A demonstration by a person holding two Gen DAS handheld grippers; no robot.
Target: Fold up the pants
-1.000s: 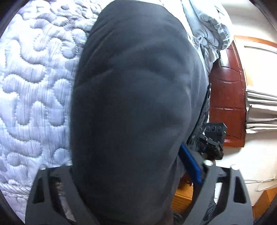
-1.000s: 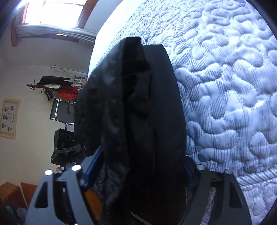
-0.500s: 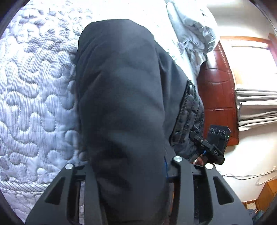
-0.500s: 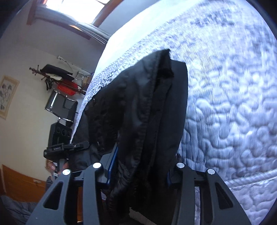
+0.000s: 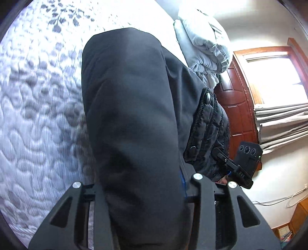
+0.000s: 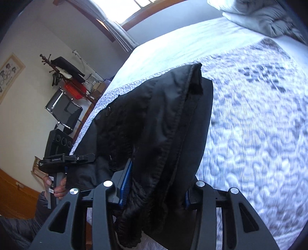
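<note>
The pants point(image 5: 134, 115) are being gripped by both the left hand-held gripper point(image 5: 142, 194) and the right hand-held gripper point(image 6: 156, 194), stretching forward over the bed point(image 6: 259, 134).

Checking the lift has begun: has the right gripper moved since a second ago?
Yes. The right gripper, shut on the pants, has risen: the quilted bed looks farther below, and the pillow has come into view.
</note>
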